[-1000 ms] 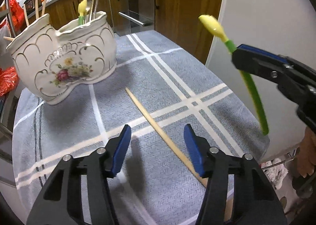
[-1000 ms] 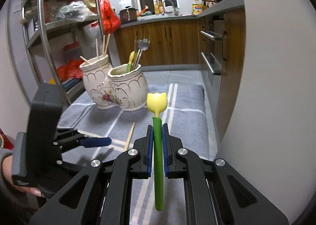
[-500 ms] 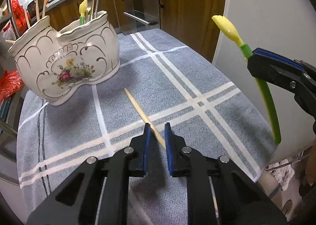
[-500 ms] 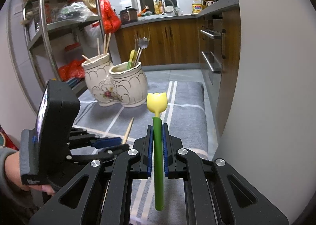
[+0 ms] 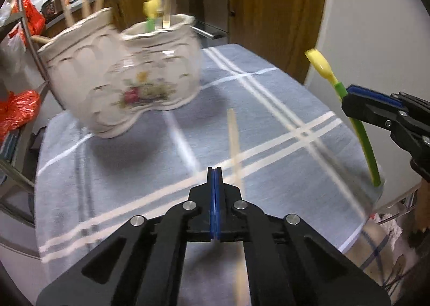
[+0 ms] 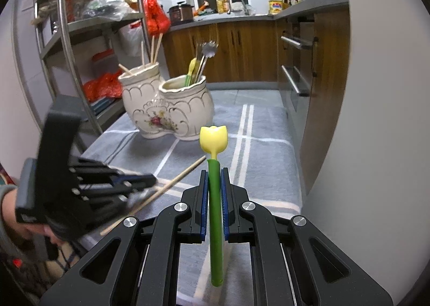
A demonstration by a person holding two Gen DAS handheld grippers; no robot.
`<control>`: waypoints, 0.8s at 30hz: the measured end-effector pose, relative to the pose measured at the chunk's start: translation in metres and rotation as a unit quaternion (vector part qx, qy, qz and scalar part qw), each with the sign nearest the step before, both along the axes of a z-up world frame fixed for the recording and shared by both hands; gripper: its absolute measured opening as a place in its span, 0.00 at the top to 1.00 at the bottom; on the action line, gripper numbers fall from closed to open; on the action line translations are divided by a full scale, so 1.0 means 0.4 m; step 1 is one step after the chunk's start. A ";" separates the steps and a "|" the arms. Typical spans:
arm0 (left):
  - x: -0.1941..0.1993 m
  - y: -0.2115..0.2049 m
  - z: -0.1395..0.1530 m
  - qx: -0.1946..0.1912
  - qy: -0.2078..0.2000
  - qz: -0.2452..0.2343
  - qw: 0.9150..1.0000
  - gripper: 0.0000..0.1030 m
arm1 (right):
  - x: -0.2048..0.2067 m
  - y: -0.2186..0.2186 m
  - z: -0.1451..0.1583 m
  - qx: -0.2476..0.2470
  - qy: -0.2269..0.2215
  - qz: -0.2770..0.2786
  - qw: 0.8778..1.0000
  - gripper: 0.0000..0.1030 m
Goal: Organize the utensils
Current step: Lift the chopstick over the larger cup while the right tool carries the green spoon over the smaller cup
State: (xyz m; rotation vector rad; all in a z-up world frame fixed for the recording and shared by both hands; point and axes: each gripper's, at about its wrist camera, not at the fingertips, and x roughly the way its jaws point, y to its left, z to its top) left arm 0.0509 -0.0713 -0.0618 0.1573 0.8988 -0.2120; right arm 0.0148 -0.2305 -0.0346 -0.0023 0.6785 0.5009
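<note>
Left gripper (image 5: 214,171): blue pads pressed together, nothing visibly between them. The wooden chopstick (image 5: 234,139) lies on the grey plaid tablecloth (image 5: 268,107), just beside its tips. Right gripper (image 6: 214,174): clenched on the upright green-handled, yellow tulip-headed utensil (image 6: 214,139). The white floral ceramic double holder (image 6: 166,110) stands beyond.

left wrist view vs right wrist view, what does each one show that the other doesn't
Only the left wrist view shows the left gripper from behind, its blue-padded fingers pressed together, with the chopstick just right of them, and the tulip spoon side-on.

Only the right wrist view shows the metal shelf rack, the sink counter, and the right gripper clamping the spoon's green handle.

Both show the floral ceramic utensil holder and the plaid grey cloth.
</note>
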 end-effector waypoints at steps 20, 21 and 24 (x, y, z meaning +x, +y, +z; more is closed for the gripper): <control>-0.008 0.066 0.009 -0.051 0.054 -0.057 0.996 0.87 | 0.077 0.088 -0.097 -0.069 0.088 -0.002 0.994 0.90; -0.007 0.053 0.008 -0.052 0.055 -0.060 0.995 0.82 | 0.079 0.086 -0.099 -0.073 0.091 -0.002 0.993 0.90; -0.008 0.025 0.003 -0.065 0.063 -0.074 0.993 0.81 | 0.087 0.079 -0.106 -0.080 0.098 -0.004 0.992 0.90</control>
